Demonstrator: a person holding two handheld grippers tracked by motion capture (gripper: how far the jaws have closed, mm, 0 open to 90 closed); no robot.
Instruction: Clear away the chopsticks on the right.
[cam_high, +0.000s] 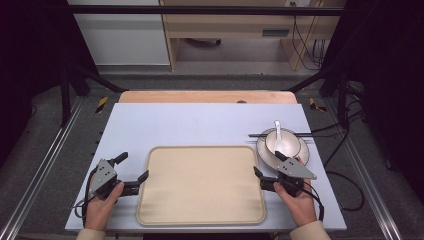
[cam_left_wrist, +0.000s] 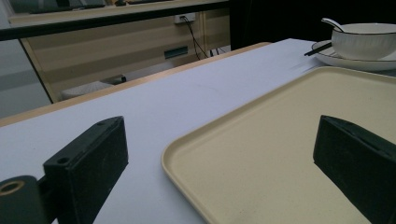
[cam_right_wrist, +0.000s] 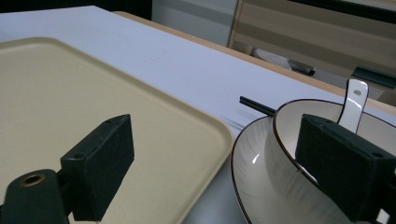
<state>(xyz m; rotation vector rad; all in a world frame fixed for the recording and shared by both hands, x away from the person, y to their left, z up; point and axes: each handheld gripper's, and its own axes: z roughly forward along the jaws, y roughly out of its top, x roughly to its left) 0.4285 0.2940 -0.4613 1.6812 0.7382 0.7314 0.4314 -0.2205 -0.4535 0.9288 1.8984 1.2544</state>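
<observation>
A bare beige tray (cam_high: 200, 185) lies at the table's front centre. To its right a white bowl (cam_high: 286, 145) sits on a plate (cam_high: 305, 152), with a white spoon (cam_high: 278, 129) in it and black chopsticks (cam_high: 300, 134) laid across the plate's far rim. My left gripper (cam_high: 134, 166) is open at the tray's left edge (cam_left_wrist: 187, 154), one jaw over the tray and one over the table. My right gripper (cam_high: 267, 163) is open between the tray's right edge (cam_right_wrist: 205, 126) and the bowl (cam_right_wrist: 285, 172), nothing between its jaws. The spoon (cam_right_wrist: 352, 100) and chopsticks (cam_right_wrist: 257, 106) lie just beyond.
The table has a pale blue top (cam_high: 200, 125) with a wooden strip (cam_high: 207, 96) along its far edge. Black frame bars and cables stand around it, and a wooden desk (cam_high: 225, 25) lies beyond. Bowl (cam_left_wrist: 364, 39) and plate (cam_left_wrist: 327, 57) show far right in the left gripper view.
</observation>
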